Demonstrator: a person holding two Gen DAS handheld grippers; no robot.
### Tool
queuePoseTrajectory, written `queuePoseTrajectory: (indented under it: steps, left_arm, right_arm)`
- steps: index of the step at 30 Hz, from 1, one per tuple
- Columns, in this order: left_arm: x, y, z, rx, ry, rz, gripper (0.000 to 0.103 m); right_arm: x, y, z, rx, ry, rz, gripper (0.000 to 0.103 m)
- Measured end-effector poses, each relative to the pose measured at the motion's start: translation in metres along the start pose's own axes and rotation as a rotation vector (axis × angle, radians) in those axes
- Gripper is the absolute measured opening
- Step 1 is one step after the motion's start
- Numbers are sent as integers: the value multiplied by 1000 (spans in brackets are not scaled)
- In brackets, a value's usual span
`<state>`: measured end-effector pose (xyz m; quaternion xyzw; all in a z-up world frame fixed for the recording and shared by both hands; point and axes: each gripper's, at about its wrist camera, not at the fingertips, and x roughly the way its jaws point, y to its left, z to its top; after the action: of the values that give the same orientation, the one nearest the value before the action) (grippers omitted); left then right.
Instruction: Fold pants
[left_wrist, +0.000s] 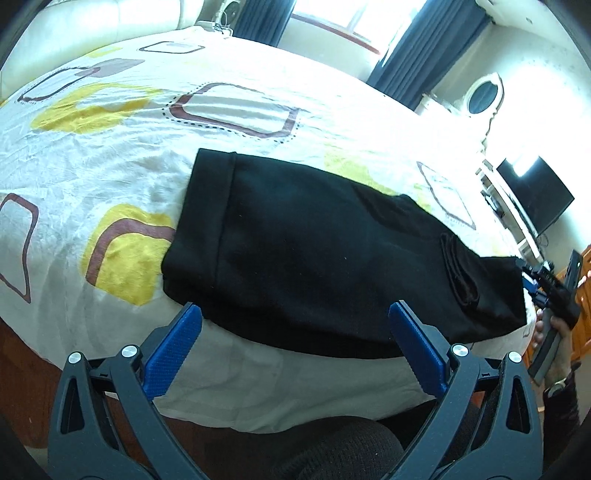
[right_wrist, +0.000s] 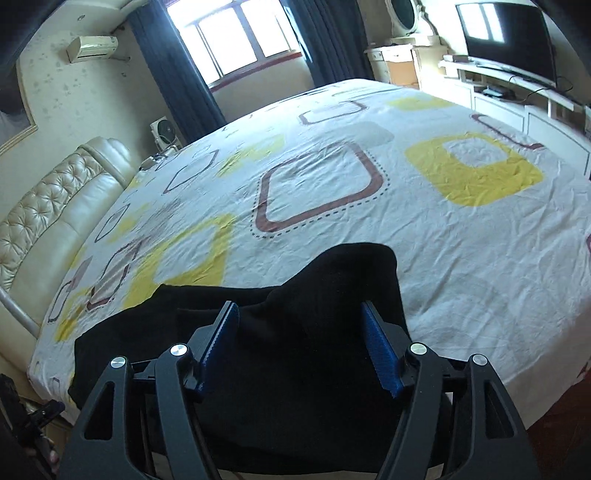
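A: Where do the black fabric pants (left_wrist: 314, 251) lie?
B: Folded near the edge of the bed's white sheet with yellow and brown squares (left_wrist: 110, 155).
A: And the left blue-padded gripper (left_wrist: 295, 314)?
B: Its jaws stand wide apart just short of the cloth, holding nothing.
A: The right blue-padded gripper (right_wrist: 300, 314)?
B: Spread wide over the pants, gripping nothing.

Plain black pants (left_wrist: 314, 251) lie just beyond the blue-padded fingers (left_wrist: 173, 354), whose arms are dark grey. Under them, the bed sheet (right_wrist: 461, 240) is white, patterned with yellow blocks and maroon rounded-square outlines, some dotted.
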<state>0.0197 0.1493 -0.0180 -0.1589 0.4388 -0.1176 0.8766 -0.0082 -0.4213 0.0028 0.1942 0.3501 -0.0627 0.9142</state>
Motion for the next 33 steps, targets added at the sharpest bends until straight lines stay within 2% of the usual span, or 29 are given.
queuePoseTrajectory:
  steps: [3, 5, 6, 8, 10, 11, 13, 14, 15, 18, 19, 22, 25, 29, 31, 33]
  left_arm:
    - [-4, 17, 3, -58, -3, 4, 101]
    - [-3, 27, 1, -86, -1, 18, 101]
    - [-2, 32, 1, -95, 3, 22, 101]
    - [1, 42, 1, -104, 6, 28, 101]
    - [4, 52, 0, -128, 6, 24, 101]
    - [7, 59, -1, -158, 12, 6, 101]
    - [14, 76, -2, -259, 28, -58, 101]
    - [16, 83, -5, -309, 40, -89, 101]
    - [19, 90, -6, -357, 58, -113, 101]
    - [23, 106, -10, -452, 74, -166, 101]
    - [21, 110, -10, -469, 70, -179, 101]
    - [20, 117, -6, -490, 65, -222, 101]
    - [23, 118, 4, -482, 73, -227, 101]
    - [32, 126, 16, -534, 115, -245, 101]
    - [25, 133, 18, -599, 94, -290, 101]
    - [13, 133, 21, -645, 59, -383, 101]
  right_arm:
    - [14, -28, 13, 69, 32, -58, 71]
    - [25, -52, 15, 105, 81, -167, 71]
    - [22, -59, 15, 142, 70, -152, 71]
    - [3, -58, 12, 211, 7, 6, 71]
    - [-6, -39, 7, 225, -5, 231, 71]
    - [-6, -27, 3, 237, 21, 363, 71]
    - [11, -1, -10, 263, 146, 596, 71]
    - [24, 12, -19, 276, 210, 678, 71]
    - [37, 23, -27, 282, 268, 724, 71]
    - [79, 50, -59, 261, 489, 707, 71]
    - [83, 58, -65, 222, 515, 691, 72]
    - [67, 72, -60, 108, 491, 651, 73]
    - [46, 68, -53, 123, 436, 648, 80]
    - [31, 57, -56, 157, 426, 660, 80]
    - [27, 50, -61, 177, 434, 645, 81]
    - [25, 41, -68, 204, 442, 656, 81]
